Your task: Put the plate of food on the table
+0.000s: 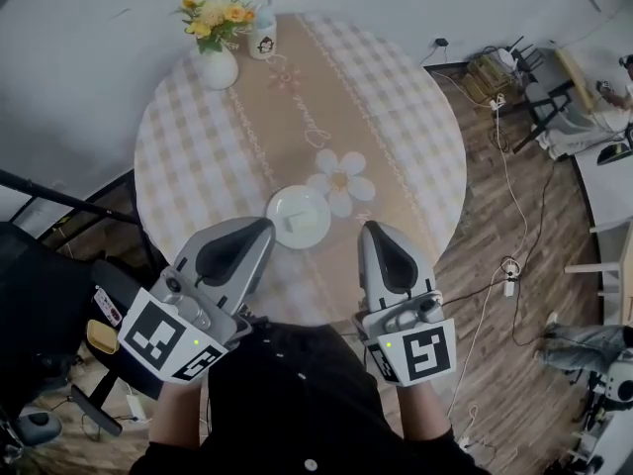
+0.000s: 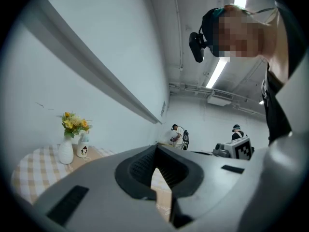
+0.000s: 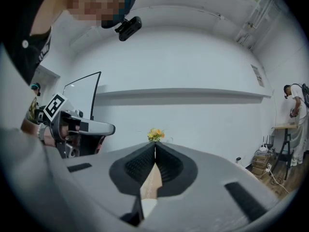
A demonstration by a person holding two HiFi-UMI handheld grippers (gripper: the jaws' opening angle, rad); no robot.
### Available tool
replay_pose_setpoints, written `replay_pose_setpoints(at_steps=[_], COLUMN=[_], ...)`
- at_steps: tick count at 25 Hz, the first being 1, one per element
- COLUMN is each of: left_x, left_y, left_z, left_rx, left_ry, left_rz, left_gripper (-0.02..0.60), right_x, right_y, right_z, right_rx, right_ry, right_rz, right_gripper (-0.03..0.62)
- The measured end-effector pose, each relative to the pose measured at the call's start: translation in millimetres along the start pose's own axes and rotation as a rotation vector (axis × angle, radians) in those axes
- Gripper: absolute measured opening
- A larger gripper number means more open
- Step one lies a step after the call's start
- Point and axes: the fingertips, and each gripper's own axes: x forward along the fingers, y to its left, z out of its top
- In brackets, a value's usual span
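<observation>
1. White plate (image 1: 299, 216), with its food, sits on the checked round table (image 1: 396, 127), near my edge.
2. My left gripper (image 1: 260, 229) and right gripper (image 1: 373, 232) are both clenched on nothing, apart from the plate.
3. Placing looks done. I draw back level, avoiding the rim.
4. Count: one plate, one table, one flower vase (image 1: 218, 67), one small bottle (image 1: 263, 36), two grippers.

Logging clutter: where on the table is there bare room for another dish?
The table is bare on its right half, from the plate to the rim; so is the left side between vase and plate. Crowded: the far-left rim by vase and bottle, and the near edge, with plate, left gripper and right gripper.
</observation>
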Motion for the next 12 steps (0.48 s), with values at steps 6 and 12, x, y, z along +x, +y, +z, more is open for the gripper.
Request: replay_pose_setpoints(at_steps=[6, 12], left_x=[0, 2], left_y=[-7, -13], left_z=[4, 5], left_rx=[0.022, 0.060], left_ry=[-0.009, -0.002], left_rz=[0.001, -0.009], left_gripper=[0.002, 0.002], right_x=[0, -1], right_y=[6, 10], right_z=[12, 14], right_rx=[-0.020, -0.037], right_ry=[-0.015, -0.014], right_rz=[0.023, 0.030], right_gripper=[0.000, 0.000])
